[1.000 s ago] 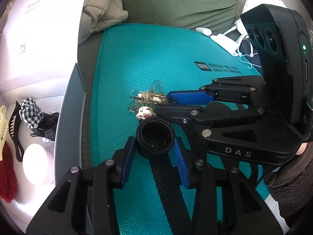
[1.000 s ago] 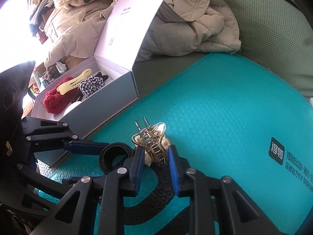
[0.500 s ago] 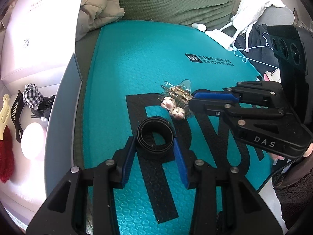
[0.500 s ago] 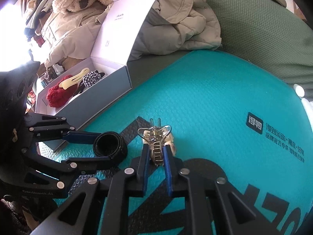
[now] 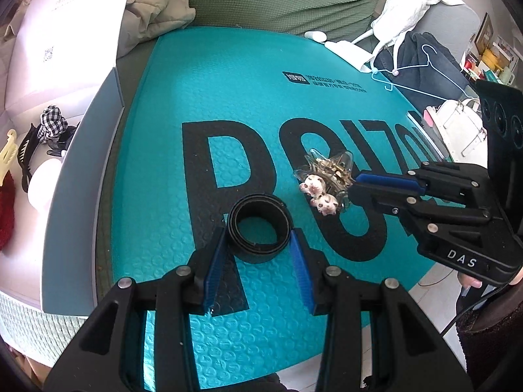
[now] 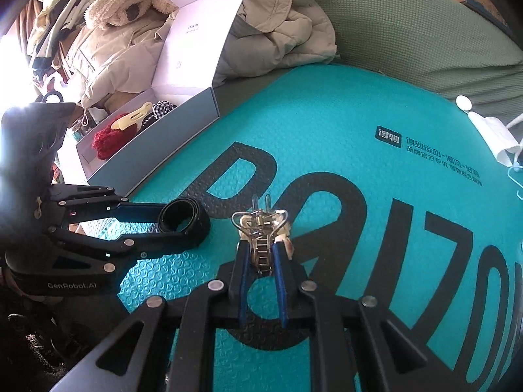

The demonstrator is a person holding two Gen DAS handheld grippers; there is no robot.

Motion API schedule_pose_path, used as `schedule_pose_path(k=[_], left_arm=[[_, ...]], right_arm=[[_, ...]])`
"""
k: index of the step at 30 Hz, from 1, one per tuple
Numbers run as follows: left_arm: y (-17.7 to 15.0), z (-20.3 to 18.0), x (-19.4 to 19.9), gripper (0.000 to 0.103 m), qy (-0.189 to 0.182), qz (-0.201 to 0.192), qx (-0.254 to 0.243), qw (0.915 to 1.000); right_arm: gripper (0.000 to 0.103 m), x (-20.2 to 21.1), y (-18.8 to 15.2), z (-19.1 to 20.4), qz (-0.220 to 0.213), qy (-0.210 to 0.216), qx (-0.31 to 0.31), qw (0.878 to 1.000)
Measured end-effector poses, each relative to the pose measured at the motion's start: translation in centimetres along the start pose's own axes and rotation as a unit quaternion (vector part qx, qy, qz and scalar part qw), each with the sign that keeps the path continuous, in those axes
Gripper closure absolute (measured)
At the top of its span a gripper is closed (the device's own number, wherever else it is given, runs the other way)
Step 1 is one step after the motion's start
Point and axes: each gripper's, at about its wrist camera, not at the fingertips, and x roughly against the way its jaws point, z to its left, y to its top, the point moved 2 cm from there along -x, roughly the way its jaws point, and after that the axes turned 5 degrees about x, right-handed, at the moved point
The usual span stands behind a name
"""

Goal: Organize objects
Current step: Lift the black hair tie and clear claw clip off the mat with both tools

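Observation:
My left gripper (image 5: 258, 245) is shut on a coiled black belt roll (image 5: 260, 225) and holds it above the teal mat (image 5: 209, 98). My right gripper (image 6: 261, 254) is shut on a clear hair claw clip with gold metal and two small pink animal charms (image 6: 261, 228). The clip also shows in the left wrist view (image 5: 322, 179), right of the belt roll. The belt roll shows in the right wrist view (image 6: 183, 219) in the left gripper, left of the clip.
An open white box (image 6: 157, 150) with a raised lid stands left of the mat. It holds a red knit item (image 6: 108, 135), a cream clip (image 6: 130, 117) and a checked scrunchie (image 5: 50, 119). Jackets (image 6: 278, 39) lie behind on green bedding. A blue hanger (image 5: 421, 65) lies far right.
Both grippers have lifted and pulled back from the mat with their objects. More of the mat's black lettering shows. The clip has moved right, away from the belt roll.

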Motion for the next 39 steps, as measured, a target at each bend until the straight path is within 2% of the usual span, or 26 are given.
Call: schedule_pose_path(k=[5, 7, 9, 11, 12, 15, 18, 20, 28, 31, 36, 39], left_arm=[[0.8, 0.2, -1.2, 0.065, 0.013, 0.006, -0.008, 0.9999], [1.0, 0.4, -1.5, 0.064, 0.015, 0.004, -0.008, 0.9999], [1.2, 0.6, -1.7, 0.063, 0.014, 0.004, -0.007, 0.9999], [1.3, 0.7, -1.8, 0.056, 0.011, 0.004, -0.006, 0.9999], [1.4, 0.6, -1.9, 0.052, 0.009, 0.004, -0.006, 0.9999], [1.8, 0.6, -2.3, 0.051, 0.022, 0.002, -0.003, 0.9997], [2.1, 0.7, -2.6, 0.038, 0.006, 0.0, 0.006, 1.0], [2.3, 0.8, -2.7, 0.034, 0.0, -0.001, 0.008, 1.0], [2.7, 0.4, -3.1, 0.03, 0.015, -0.005, 0.004, 0.9999], [2.7, 0.1, -3.4, 0.03, 0.021, -0.01, 0.004, 0.9997], [2.9, -0.7, -3.9, 0.03, 0.026, -0.016, -0.009, 0.9995], [2.9, -1.2, -4.3, 0.031, 0.036, -0.022, -0.017, 0.999]], right_arm=[[0.087, 0.0, 0.0, 0.3, -0.017, -0.023, -0.004, 1.0], [0.079, -0.3, 0.2, 0.3, -0.017, -0.029, -0.006, 0.999], [0.053, -0.9, 0.3, 0.2, -0.009, -0.034, -0.013, 0.999], [0.048, -1.3, 0.4, 0.2, -0.007, -0.036, -0.015, 0.999], [0.048, -1.5, 0.4, 0.2, -0.008, -0.034, -0.014, 0.999], [0.048, -2.2, 0.2, -0.1, -0.001, -0.038, -0.013, 0.999], [0.048, -3.0, 0.1, -0.7, 0.009, -0.035, -0.019, 0.999], [0.048, -3.4, -0.1, -1.0, 0.01, -0.028, -0.021, 0.999], [0.047, -4.1, 0.1, -0.8, -0.006, -0.069, 0.007, 0.998], [0.048, -4.0, 0.0, -1.1, -0.01, -0.077, -0.002, 0.997], [0.057, -3.6, -0.4, -1.6, -0.014, -0.077, -0.008, 0.997], [0.058, -3.4, -0.7, -1.8, -0.014, -0.081, -0.008, 0.997]])
